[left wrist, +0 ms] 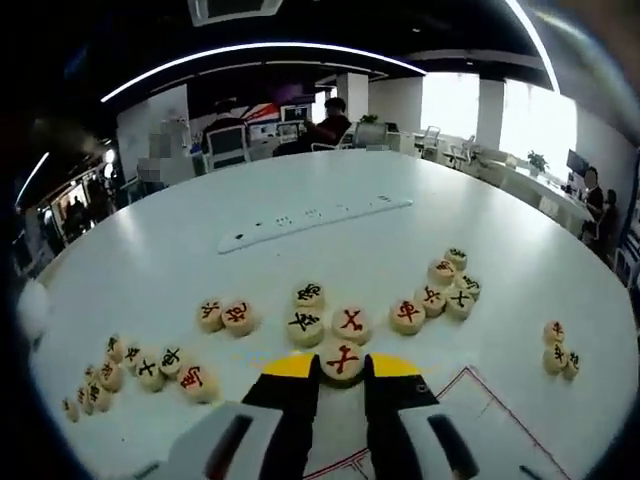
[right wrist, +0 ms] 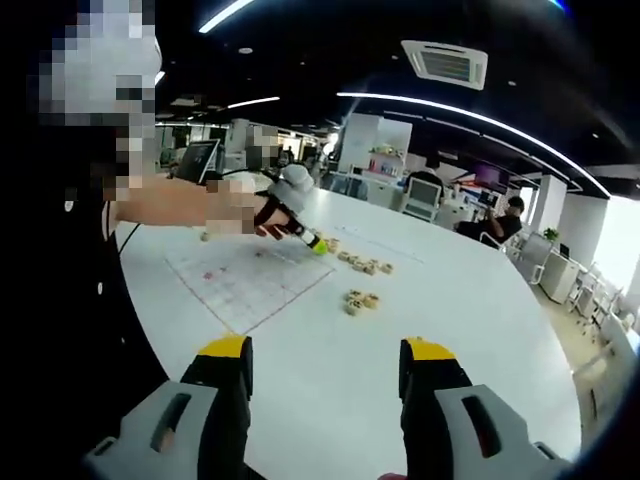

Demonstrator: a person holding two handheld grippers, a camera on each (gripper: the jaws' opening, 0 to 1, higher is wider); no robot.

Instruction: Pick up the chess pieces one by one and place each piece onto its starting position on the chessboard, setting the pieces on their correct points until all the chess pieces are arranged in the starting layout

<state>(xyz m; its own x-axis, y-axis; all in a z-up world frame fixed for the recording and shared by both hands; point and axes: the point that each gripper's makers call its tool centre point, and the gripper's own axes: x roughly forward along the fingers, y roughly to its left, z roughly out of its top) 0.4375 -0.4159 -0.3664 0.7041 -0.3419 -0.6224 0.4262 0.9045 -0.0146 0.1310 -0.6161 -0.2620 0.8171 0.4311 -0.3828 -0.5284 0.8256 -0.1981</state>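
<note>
Left gripper view: the left tongs (left wrist: pixel 342 372) are closed around 1 round chess piece (left wrist: pixel 342 359) with a red character, which sits between the yellow jaw tips just above the white counter (left wrist: pixel 200 240). The corner of the chessboard (left wrist: pixel 480 395), drawn in red lines, lies at the near edge of the counter, just right of the tongs. Directly beyond the held piece stands a cluster of 3 pieces (left wrist: pixel 325 315). A pair of red-marked pieces (left wrist: pixel 225 316) lies to its left. A group of 5 pieces (left wrist: pixel 440 285) lies to the right, and 3 more pieces (left wrist: pixel 560 350) sit near the right edge. A scattered group of pieces (left wrist: pixel 135 370) lies toward the near left edge. A white power strip (left wrist: pixel 315 220) lies across the middle of the counter. Seated people and office chairs occupy the room beyond the far edge.

Right gripper view: the right tongs (right wrist: pixel 325 375) are spread wide, with nothing between the jaws, held above the near edge of the counter (right wrist: pixel 460 300). The chessboard (right wrist: pixel 250 280) lies toward the left side. The person's arm (right wrist: pixel 175 205) reaches over it, with the left tongs (right wrist: pixel 315 243) at the far corner of the board. Small groups of pieces (right wrist: pixel 362 300) lie just beside the board's right edge.
</note>
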